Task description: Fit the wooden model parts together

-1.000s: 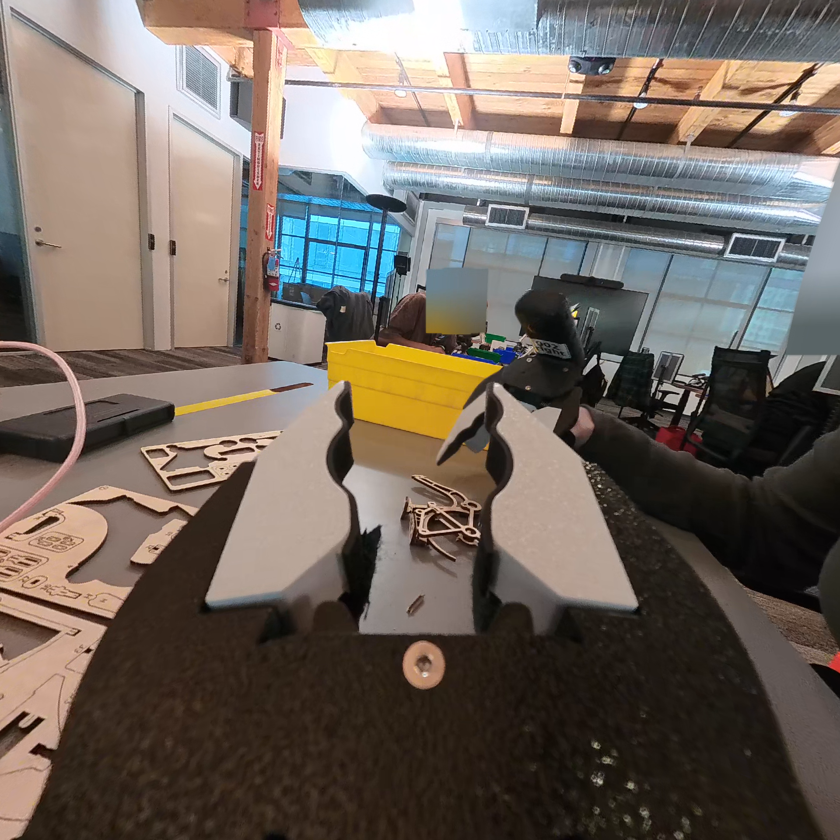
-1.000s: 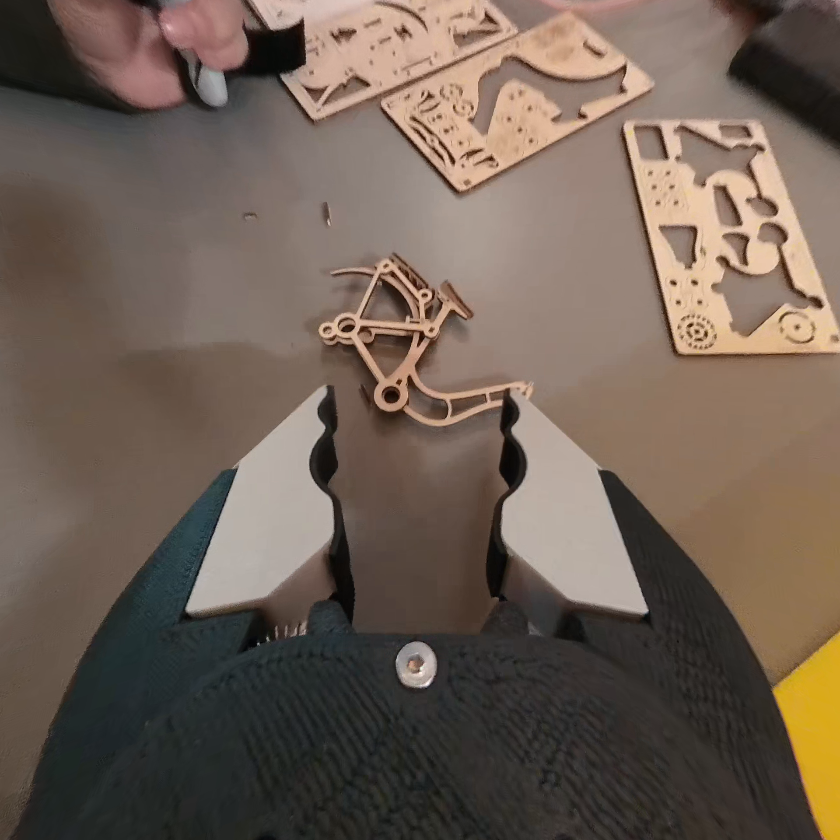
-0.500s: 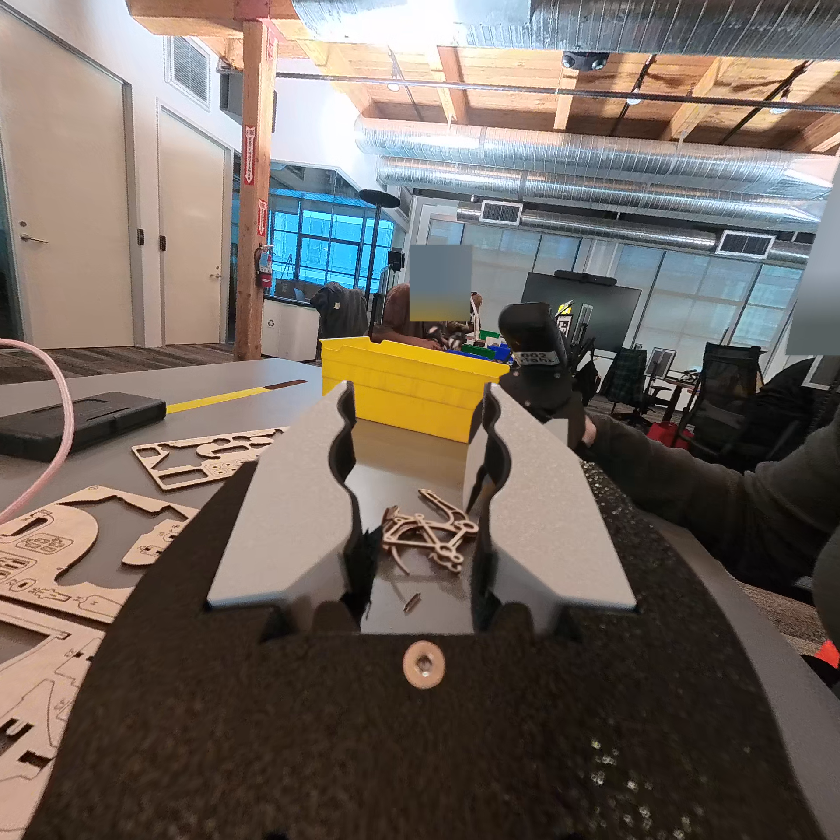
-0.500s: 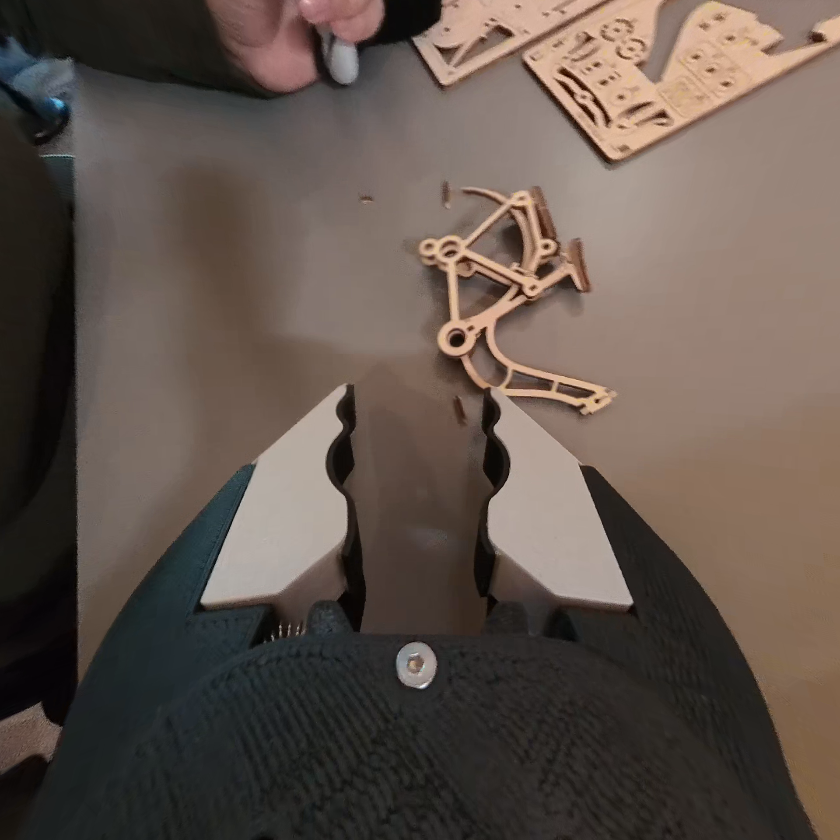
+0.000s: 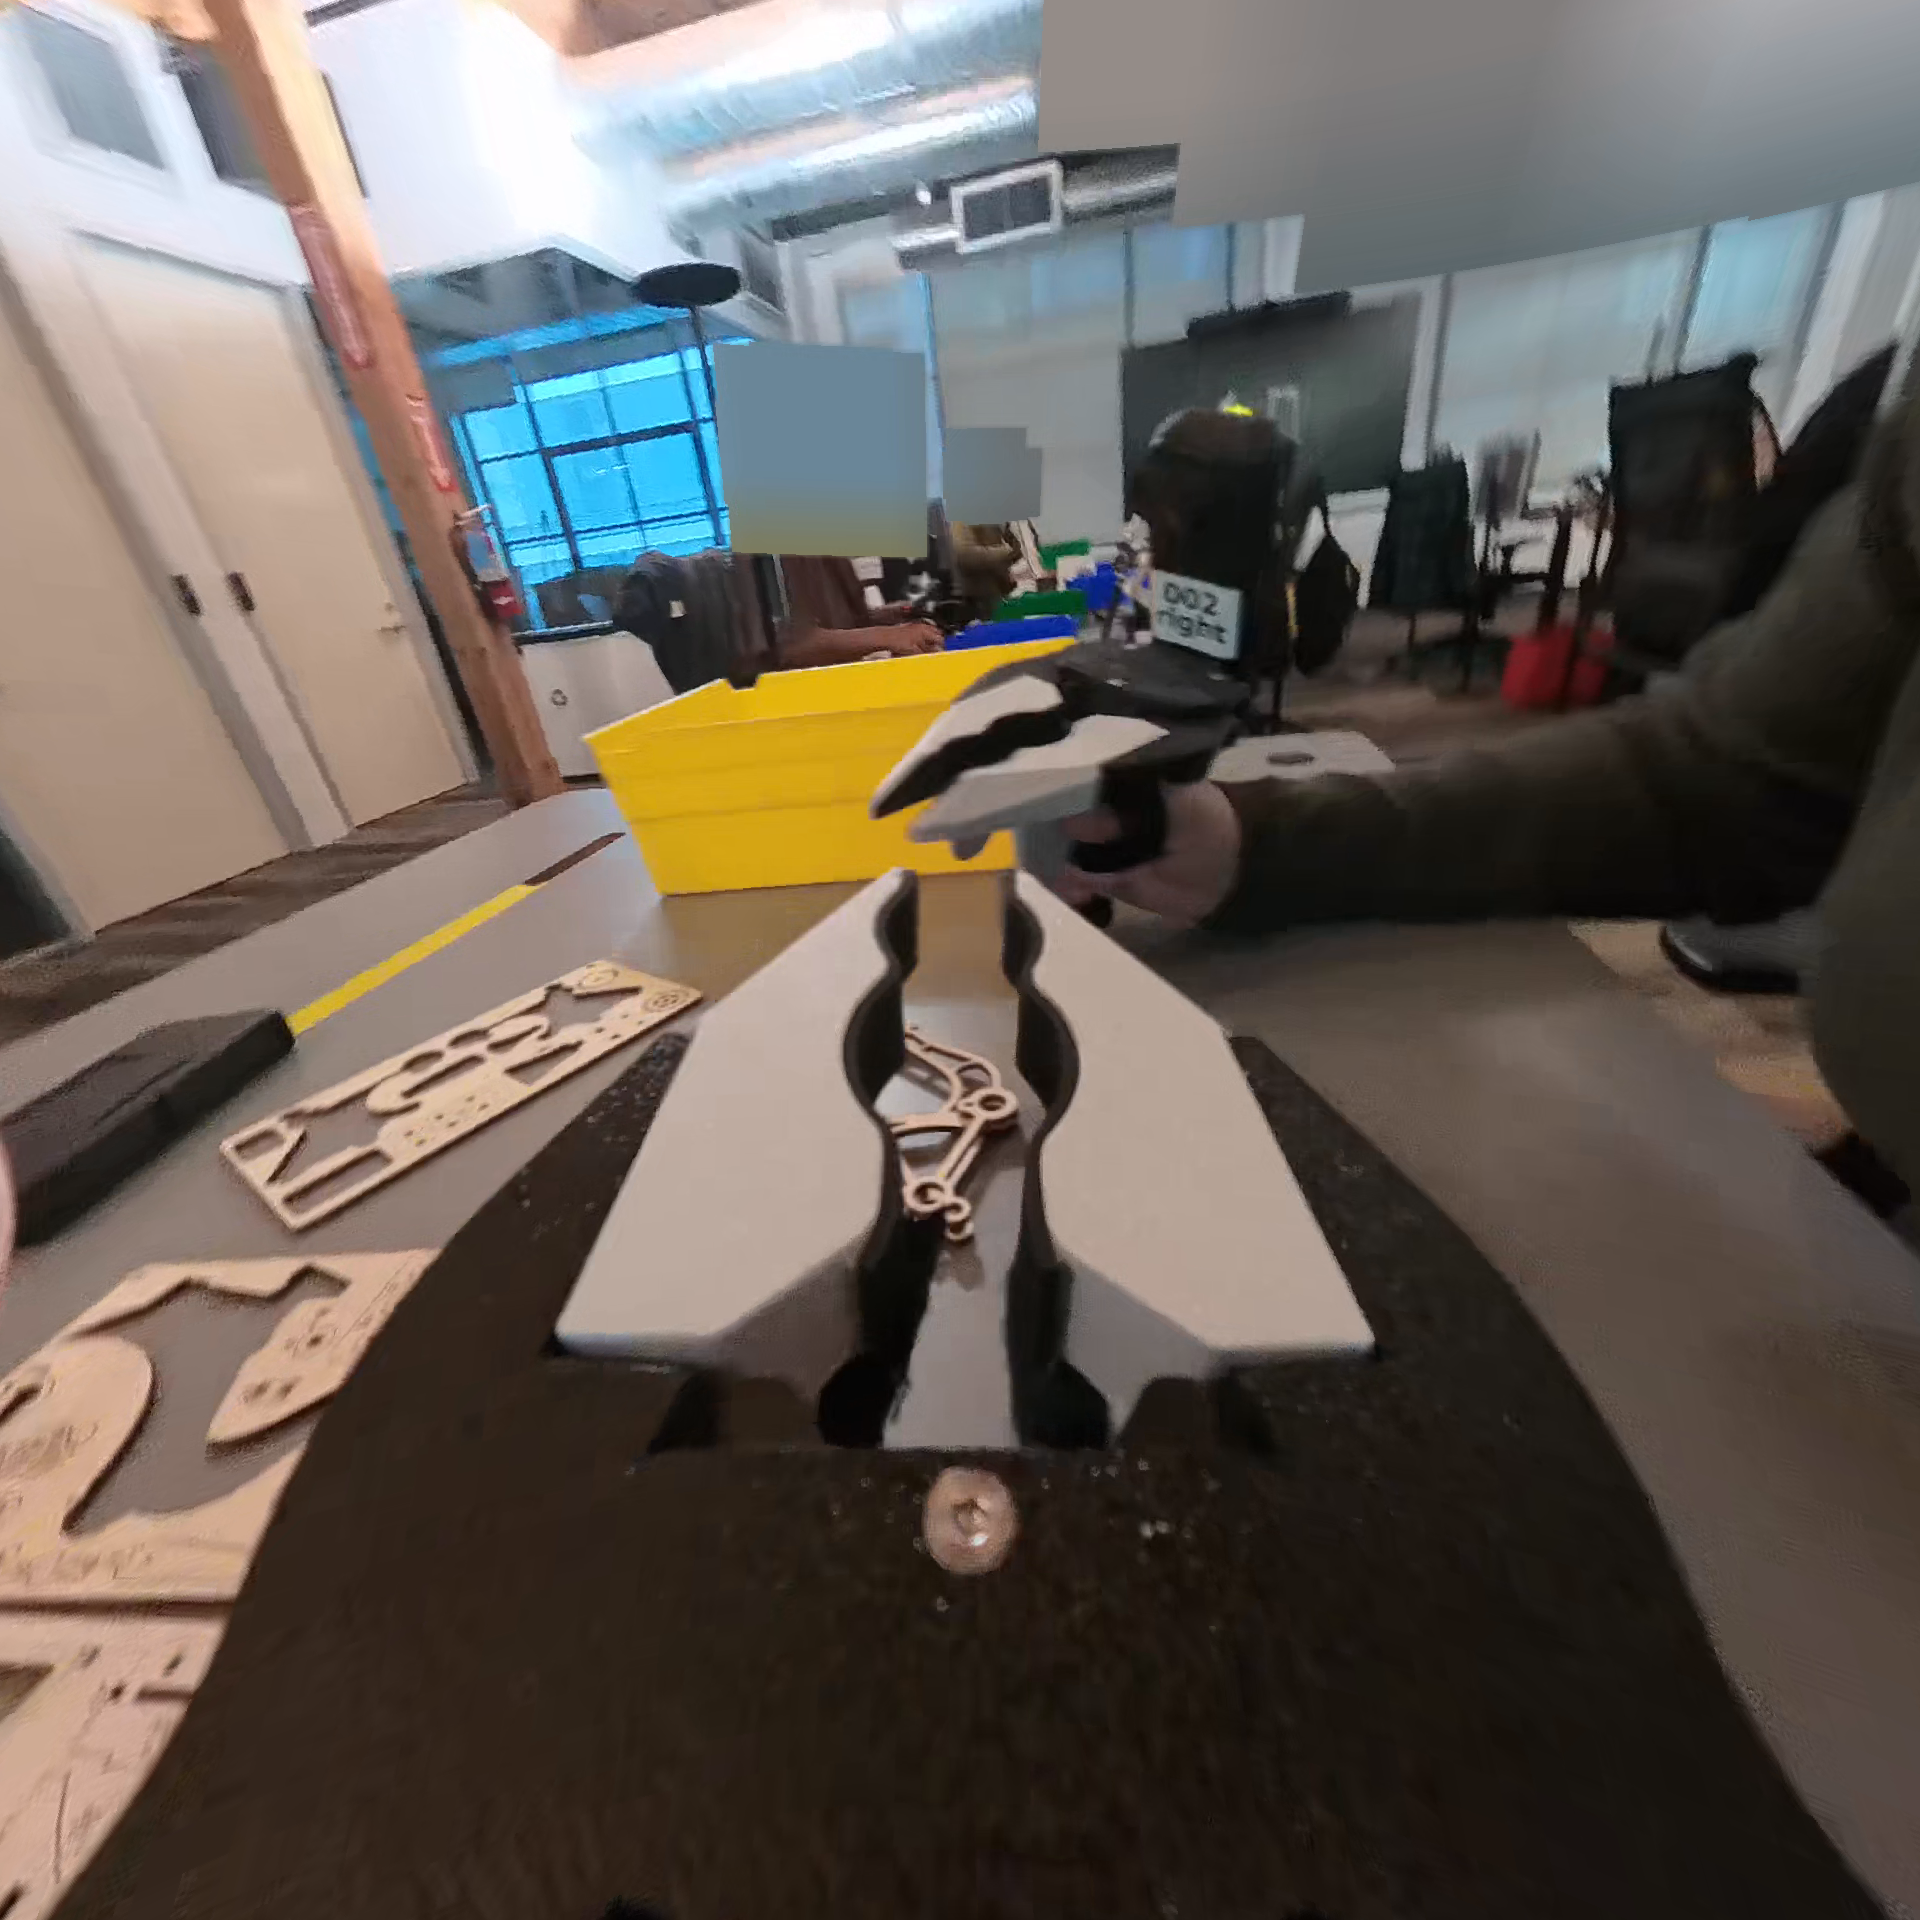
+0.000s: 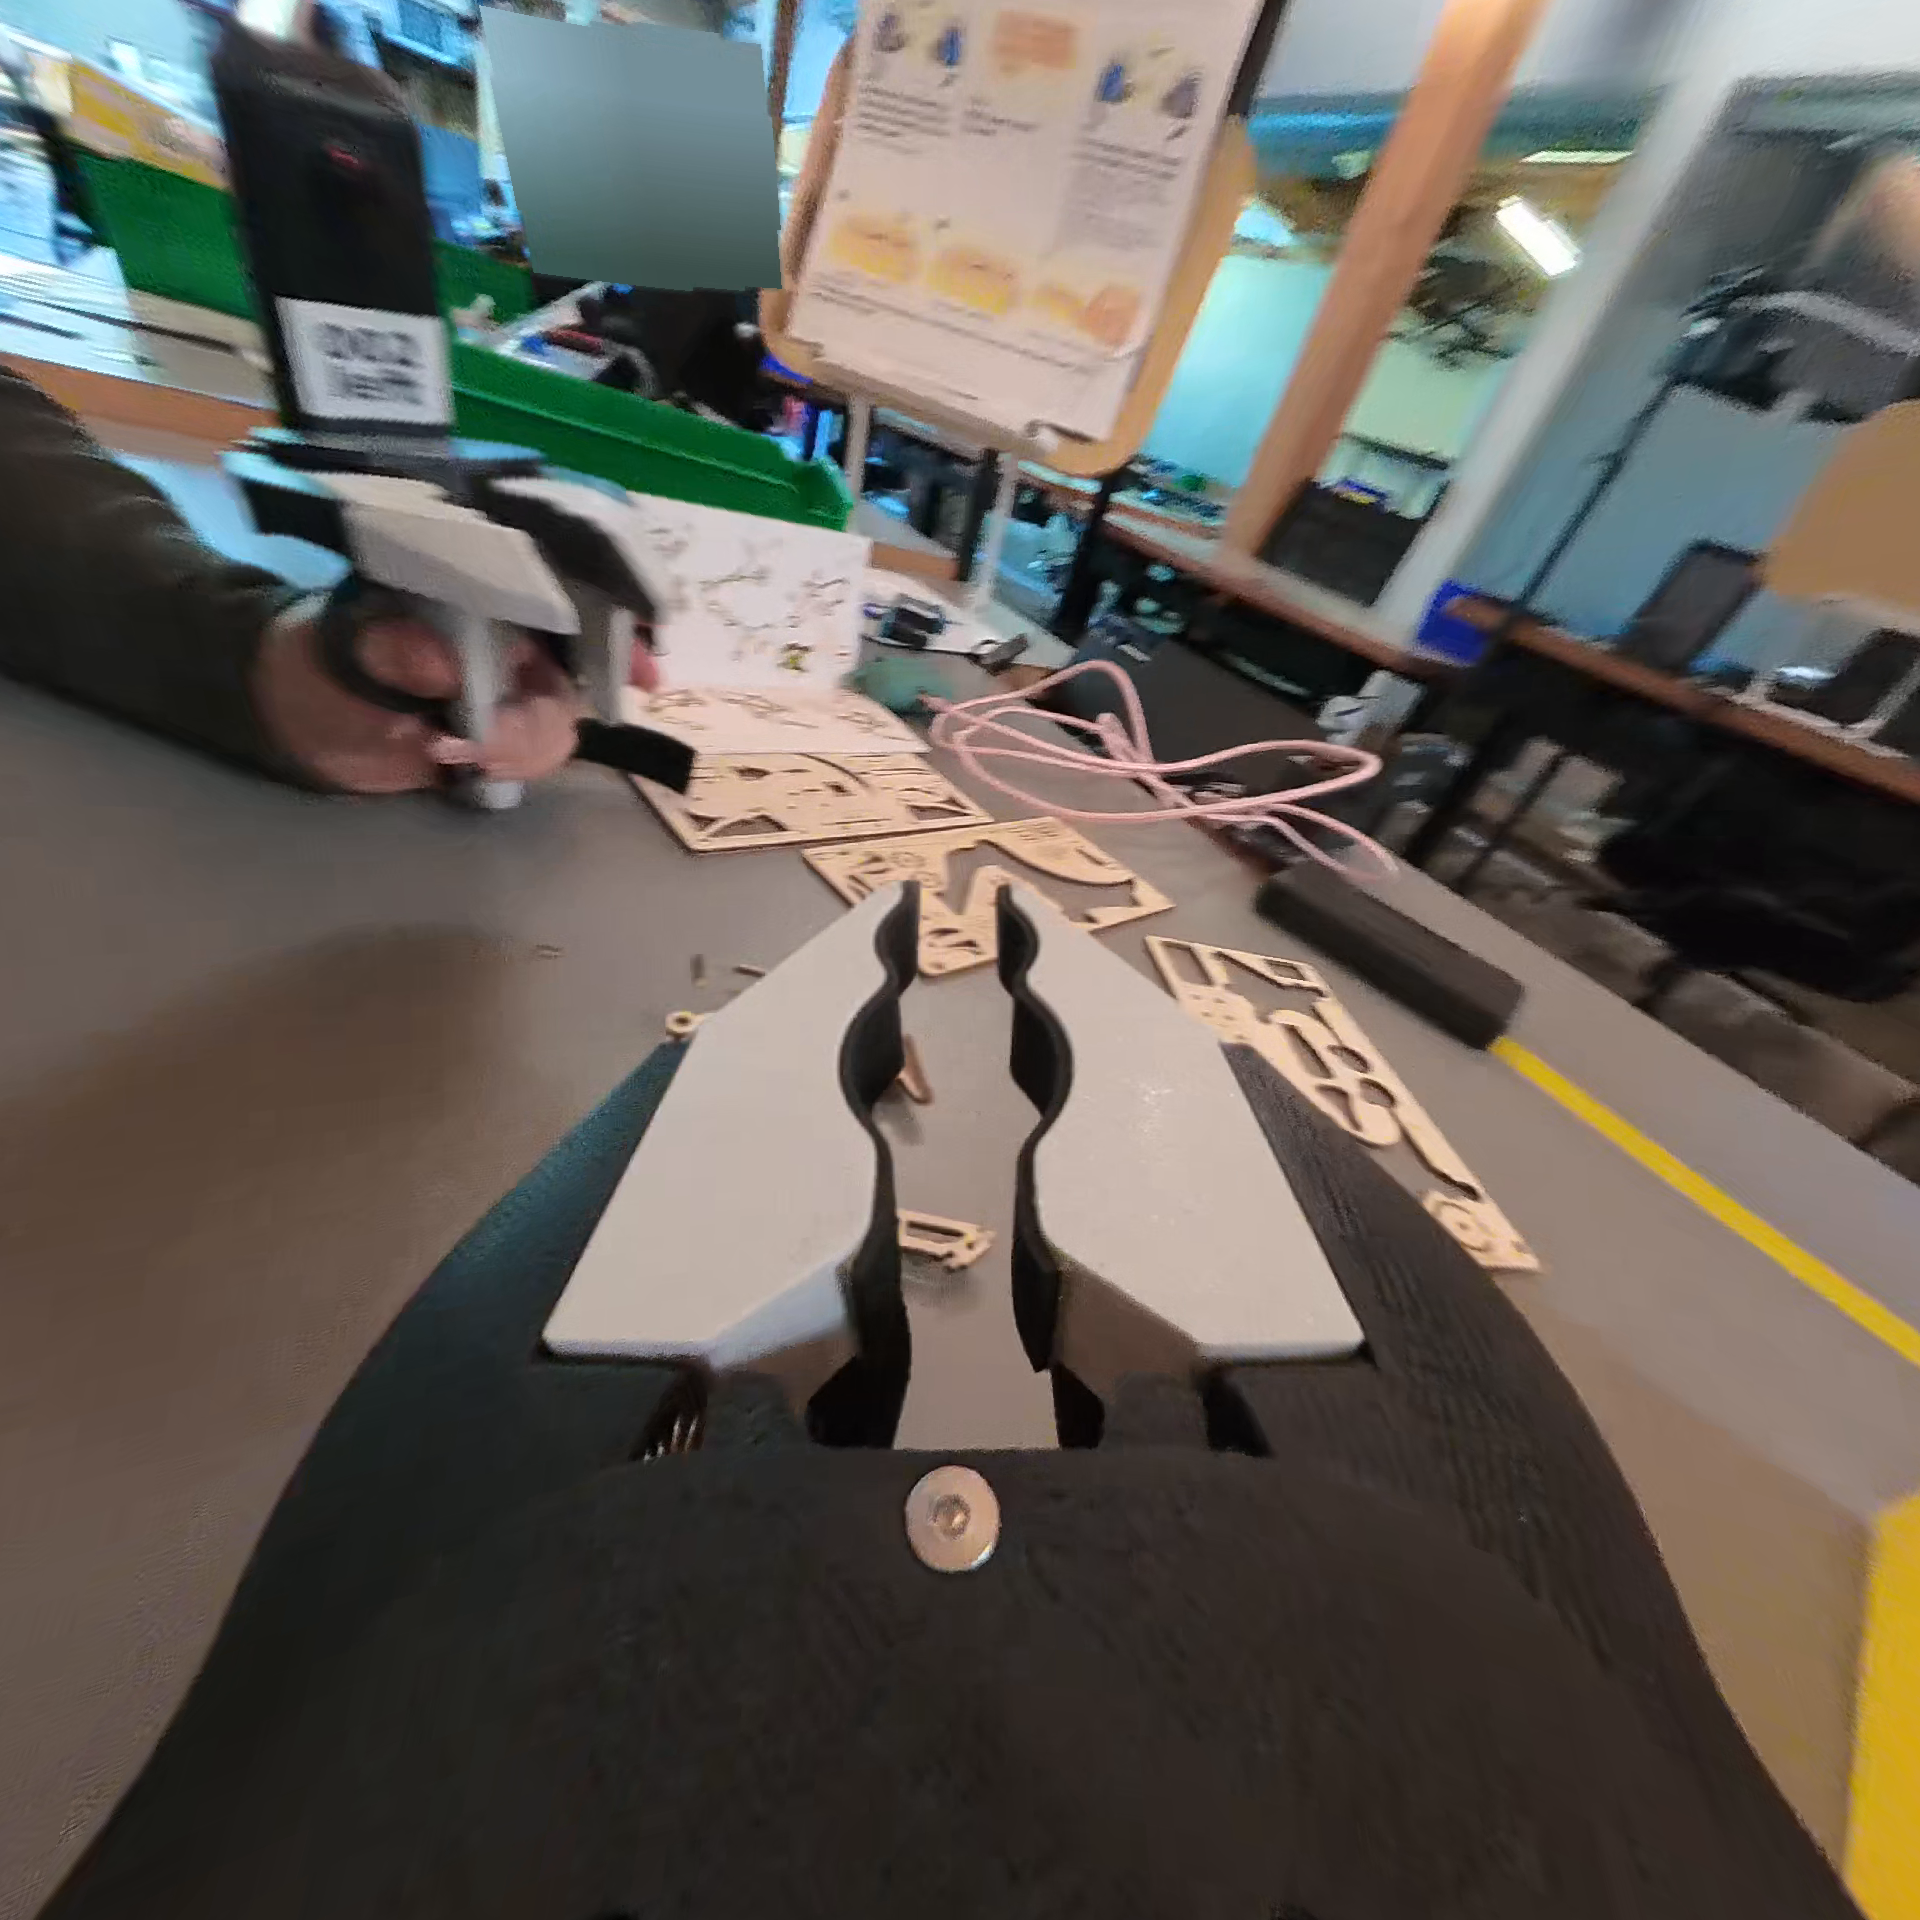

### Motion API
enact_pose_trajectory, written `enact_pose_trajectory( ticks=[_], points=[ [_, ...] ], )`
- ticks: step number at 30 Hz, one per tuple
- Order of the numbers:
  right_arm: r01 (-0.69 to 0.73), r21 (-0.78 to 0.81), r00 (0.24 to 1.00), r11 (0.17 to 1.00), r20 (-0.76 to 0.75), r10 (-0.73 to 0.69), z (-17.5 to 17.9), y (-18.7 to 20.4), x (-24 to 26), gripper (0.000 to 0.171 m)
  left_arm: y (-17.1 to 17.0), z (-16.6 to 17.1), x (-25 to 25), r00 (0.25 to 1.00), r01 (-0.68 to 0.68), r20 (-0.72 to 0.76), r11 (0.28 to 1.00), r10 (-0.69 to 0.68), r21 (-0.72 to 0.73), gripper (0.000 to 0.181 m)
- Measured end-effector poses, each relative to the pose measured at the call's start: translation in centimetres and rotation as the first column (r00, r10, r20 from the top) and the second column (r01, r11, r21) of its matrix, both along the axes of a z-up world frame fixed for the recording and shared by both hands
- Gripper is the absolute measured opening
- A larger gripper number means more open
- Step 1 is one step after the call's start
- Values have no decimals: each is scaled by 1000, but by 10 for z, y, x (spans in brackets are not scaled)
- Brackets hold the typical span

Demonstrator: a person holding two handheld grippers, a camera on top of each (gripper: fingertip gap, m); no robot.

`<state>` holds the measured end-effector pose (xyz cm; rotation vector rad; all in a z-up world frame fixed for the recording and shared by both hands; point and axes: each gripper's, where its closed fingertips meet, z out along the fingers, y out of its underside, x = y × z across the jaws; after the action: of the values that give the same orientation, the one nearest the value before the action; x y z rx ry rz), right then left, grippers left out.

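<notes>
The small wooden model frame [image 5: 951,1127] lies flat on the grey table [image 5: 1455,1049]. I see it through the narrow gap of my left gripper [image 5: 958,888], which is slightly open and holds nothing. In the right wrist view, bits of the model [image 6: 940,1242] show on the table under my right gripper [image 6: 953,896], also slightly open and empty. The right gripper [image 5: 902,821] hovers beyond the left one, above the table. The left gripper [image 6: 582,592] is held at the far left, with the hand resting on the table.
Cut-out wooden sheets [image 5: 457,1081] [image 6: 821,800] lie along the table's side. A yellow bin [image 5: 790,779] stands behind, with a black block [image 6: 1382,956], a pink cable [image 6: 1143,748] and an instruction sheet on a stand [image 6: 1018,177]. Small wooden bits [image 6: 681,1023] lie loose. Spacing between my two grippers at the tips: around 10 centimetres. The black block [image 6: 1382,956] sits 30 centimetres or so from the ends of my right fingers. It is also in sight in the left wrist view [image 5: 174,1094].
The right gripper tipped up from looking down at the model to a low, level view over it. Both grippers' jaws narrowed. The left view shifted right and is blurred.
</notes>
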<state>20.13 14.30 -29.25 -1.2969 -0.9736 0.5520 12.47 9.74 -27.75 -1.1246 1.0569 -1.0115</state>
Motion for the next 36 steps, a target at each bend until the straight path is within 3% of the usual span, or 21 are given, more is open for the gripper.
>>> enact_pose_trajectory(
  ticks=[2,5,10,16,28,36],
  points=[
    [55,25,998,998,-22,-54,0,7,4,6,-10,-1,4,1000,25,-20,998,-24,53,2],
    [159,18,985,987,-68,-158,3,20,11,0,-4,-5,3,999,-28,-43,999,30,43,0],
    [168,60,985,984,-39,-166,1,24,6,0,0,-5,2,1000,-4,-14,1000,4,-12,0],
    [62,113,994,992,-92,-52,12,35,0,0,6,-5,4,999,45,23,993,-42,-106,0],
    [-70,212,997,975,50,60,3,81,-28,0,-1,4,0,995,16,94,999,-14,-28,0],
    [-85,236,994,968,89,66,-1,78,-30,0,-2,4,1,996,17,85,1000,-16,-12,0]
  ],
)
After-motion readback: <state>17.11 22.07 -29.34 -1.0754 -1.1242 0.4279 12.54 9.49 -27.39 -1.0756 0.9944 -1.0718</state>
